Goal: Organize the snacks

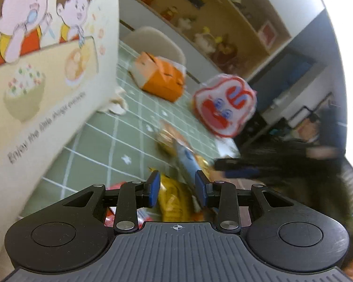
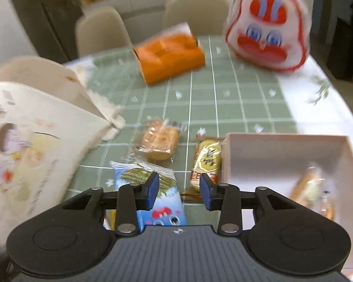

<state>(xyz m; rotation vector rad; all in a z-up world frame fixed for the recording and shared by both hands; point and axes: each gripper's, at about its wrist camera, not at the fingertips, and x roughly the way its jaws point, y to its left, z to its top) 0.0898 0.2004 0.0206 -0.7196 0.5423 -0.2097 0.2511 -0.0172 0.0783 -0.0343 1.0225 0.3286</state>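
Left tongs (image 1: 176,189) tilted gently downward over the desk (image 1: 101,141), blue pads parted about halfway, nothing gripped; yellow snack packet (image 1: 174,199) lay below the gap, untouched as far as could be told. Right tongs (image 2: 179,189) pitched steeply down, pads standing apart, empty. Under them lay the blue seaweed-cracker packet (image 2: 162,202), gold-wrapped snack (image 2: 207,162) just right of it, clear-wrapped biscuit (image 2: 158,142) further out on the green checked cloth (image 2: 223,94). White open box (image 2: 287,145) sat at right, touching the gold snack's side, holding a blurred wrapped snack (image 2: 308,185) near its right wall. Cartoon-printed paper bag (image 1: 47,70) loomed at left, contents hidden. Orange carton (image 2: 171,58) lay on its side toward the far edge, red-and-white cartoon-face bag (image 2: 268,40) to its right, well apart from the loose packets. Everything smeared by motion blur.
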